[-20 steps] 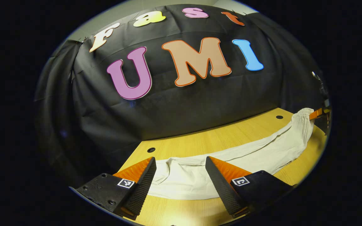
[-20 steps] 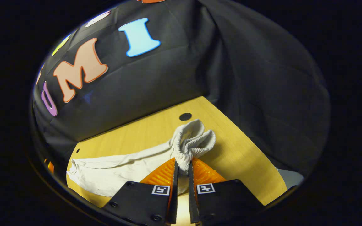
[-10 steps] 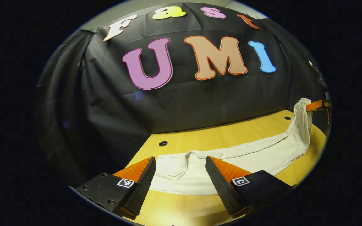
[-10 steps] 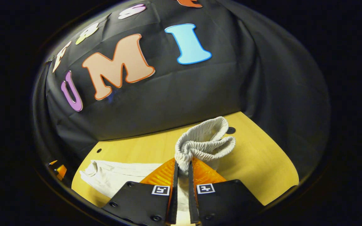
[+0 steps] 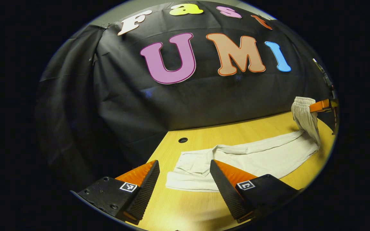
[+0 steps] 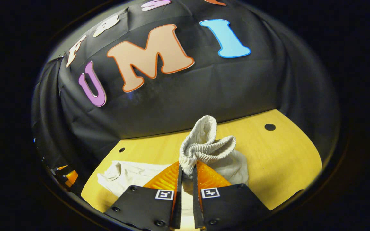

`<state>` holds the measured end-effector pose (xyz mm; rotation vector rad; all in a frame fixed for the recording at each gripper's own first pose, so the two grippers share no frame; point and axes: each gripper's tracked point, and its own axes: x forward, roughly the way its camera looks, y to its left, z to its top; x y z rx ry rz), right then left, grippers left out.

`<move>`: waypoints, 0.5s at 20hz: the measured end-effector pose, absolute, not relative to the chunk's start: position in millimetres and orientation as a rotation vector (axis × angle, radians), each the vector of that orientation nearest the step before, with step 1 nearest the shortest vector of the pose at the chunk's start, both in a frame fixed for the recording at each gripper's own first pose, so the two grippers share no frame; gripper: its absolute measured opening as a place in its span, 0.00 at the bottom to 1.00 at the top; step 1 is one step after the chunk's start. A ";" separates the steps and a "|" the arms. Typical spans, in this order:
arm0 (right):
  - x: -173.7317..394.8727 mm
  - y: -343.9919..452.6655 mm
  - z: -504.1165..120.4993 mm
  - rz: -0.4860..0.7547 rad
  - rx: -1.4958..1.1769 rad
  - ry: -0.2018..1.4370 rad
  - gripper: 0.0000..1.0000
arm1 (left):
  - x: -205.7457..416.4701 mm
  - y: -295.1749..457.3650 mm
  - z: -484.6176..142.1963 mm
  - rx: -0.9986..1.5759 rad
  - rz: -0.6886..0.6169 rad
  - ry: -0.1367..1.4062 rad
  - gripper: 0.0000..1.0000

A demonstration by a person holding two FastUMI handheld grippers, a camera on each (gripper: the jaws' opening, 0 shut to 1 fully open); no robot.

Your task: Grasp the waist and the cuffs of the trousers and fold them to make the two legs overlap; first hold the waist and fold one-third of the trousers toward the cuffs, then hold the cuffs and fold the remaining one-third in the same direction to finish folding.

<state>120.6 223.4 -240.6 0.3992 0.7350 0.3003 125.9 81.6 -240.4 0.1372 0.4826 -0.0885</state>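
Waist [image 6: 204, 144] lifted higher | right claw [image 6: 185, 170] clamps it | left claw [image 5: 184, 173] open above cuffs [image 5: 188, 176]

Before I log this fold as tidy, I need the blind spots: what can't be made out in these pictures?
- Right gripper view: the right hand-held gripper hides the fabric below the pinched waist of the trousers.
- Left gripper view: a finger of the open left hand-held gripper covers part of the cuffs.
- Whether the legs overlap squarely.
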 end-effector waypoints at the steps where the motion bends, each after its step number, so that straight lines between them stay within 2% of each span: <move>1: 117.1 235.6 -245.4 0.318 0.394 0.745 0.17 | 124.9 86.5 -242.9 0.139 -0.086 0.486 0.96; 10: 67.9 310.6 -309.8 0.448 0.327 0.891 0.17 | 119.5 110.2 -263.0 0.137 -0.085 0.528 0.96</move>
